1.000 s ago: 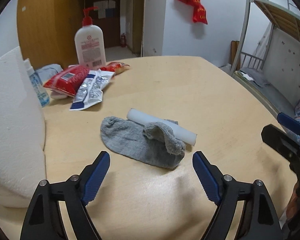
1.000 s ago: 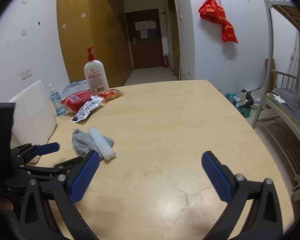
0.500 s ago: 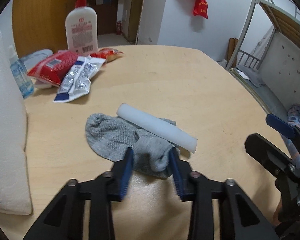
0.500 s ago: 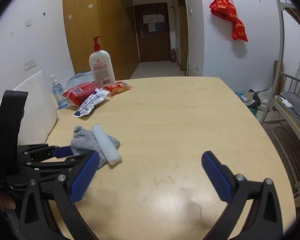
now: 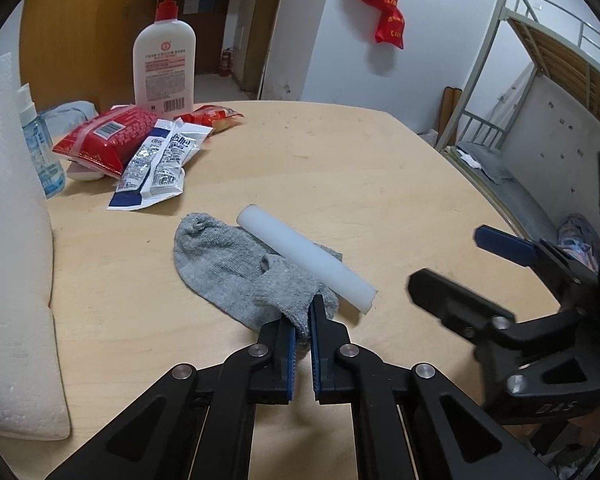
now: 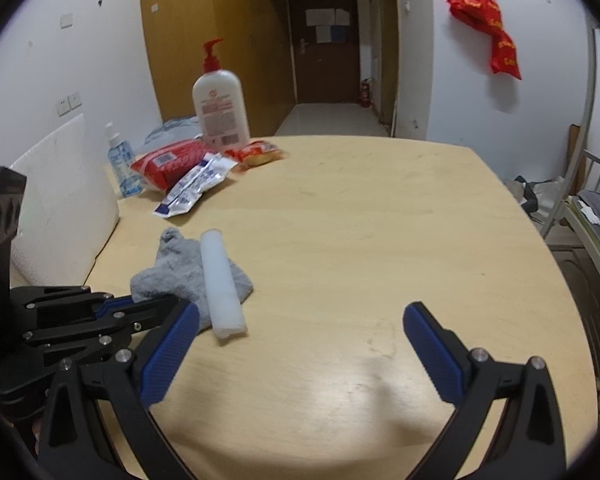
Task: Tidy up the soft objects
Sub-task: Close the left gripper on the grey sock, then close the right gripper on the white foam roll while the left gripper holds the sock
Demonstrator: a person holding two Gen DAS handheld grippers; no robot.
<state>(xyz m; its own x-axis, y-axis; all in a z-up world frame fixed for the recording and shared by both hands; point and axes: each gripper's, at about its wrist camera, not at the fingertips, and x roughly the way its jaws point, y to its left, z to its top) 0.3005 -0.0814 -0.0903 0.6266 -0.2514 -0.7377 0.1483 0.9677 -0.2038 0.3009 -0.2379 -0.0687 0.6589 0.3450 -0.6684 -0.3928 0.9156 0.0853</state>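
Left hand-held gripper point(image 5: 303, 320) clamped the grey sock point(image 5: 236, 268) — lift looked next.
Right hand-held gripper point(image 6: 300, 344) hovered, jaws apart; white roll point(image 5: 306, 258) pinned the sock to the desk point(image 5: 340, 168).

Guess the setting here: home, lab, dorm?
Most likely a dorm room: a metal bunk bed stands beside the wooden table, a wardrobe lines the wall by a corridor door, and a lotion pump bottle and snack packets clutter the table.

Bare table point(image 6: 380, 220) right of white roll point(image 6: 220, 280); foam slab point(image 6: 60, 208) along left edge
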